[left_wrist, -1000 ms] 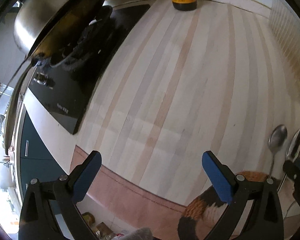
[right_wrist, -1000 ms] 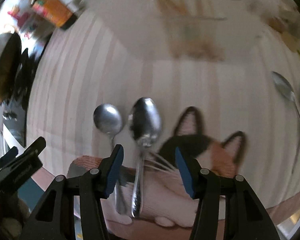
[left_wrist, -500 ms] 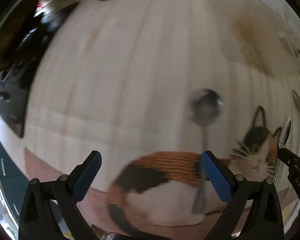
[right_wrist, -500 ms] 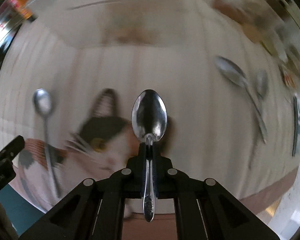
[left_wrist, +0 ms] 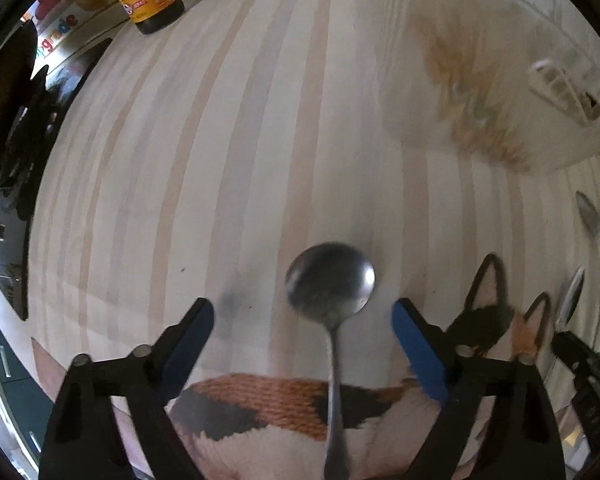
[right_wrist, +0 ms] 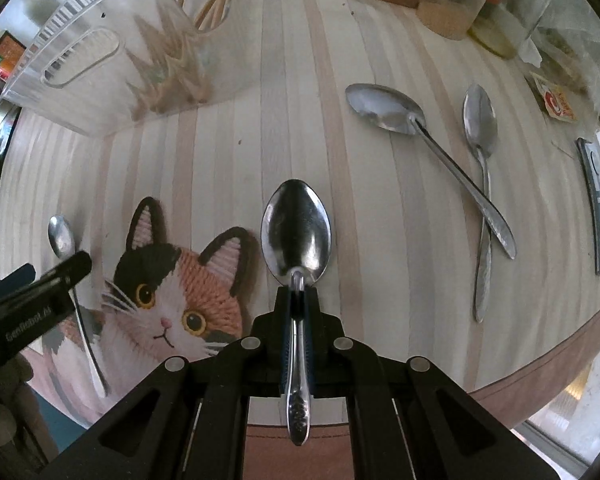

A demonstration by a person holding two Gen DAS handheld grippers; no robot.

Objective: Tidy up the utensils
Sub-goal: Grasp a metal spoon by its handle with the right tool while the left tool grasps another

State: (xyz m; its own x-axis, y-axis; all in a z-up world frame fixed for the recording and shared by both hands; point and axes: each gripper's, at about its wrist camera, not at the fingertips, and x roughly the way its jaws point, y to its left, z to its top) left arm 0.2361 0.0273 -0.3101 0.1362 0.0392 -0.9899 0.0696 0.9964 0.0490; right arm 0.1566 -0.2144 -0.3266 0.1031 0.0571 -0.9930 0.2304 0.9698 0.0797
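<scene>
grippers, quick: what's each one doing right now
Left tongs: open and closing in, round spoon lying between them, not yet pinched.
Right tongs: shut on the oval spoon at its neck.

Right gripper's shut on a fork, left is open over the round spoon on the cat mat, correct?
Not a fork: the right gripper is shut on a spoon, as the right wrist view shows. The rest holds: left gripper is open over the round spoon on the cat mat.

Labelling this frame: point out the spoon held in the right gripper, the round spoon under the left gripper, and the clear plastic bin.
held spoon (right_wrist: 296, 232), right wrist view, on its bowl.
round spoon (left_wrist: 330, 278), left wrist view, on its bowl.
clear plastic bin (right_wrist: 112, 60), right wrist view, on its side wall.
</scene>
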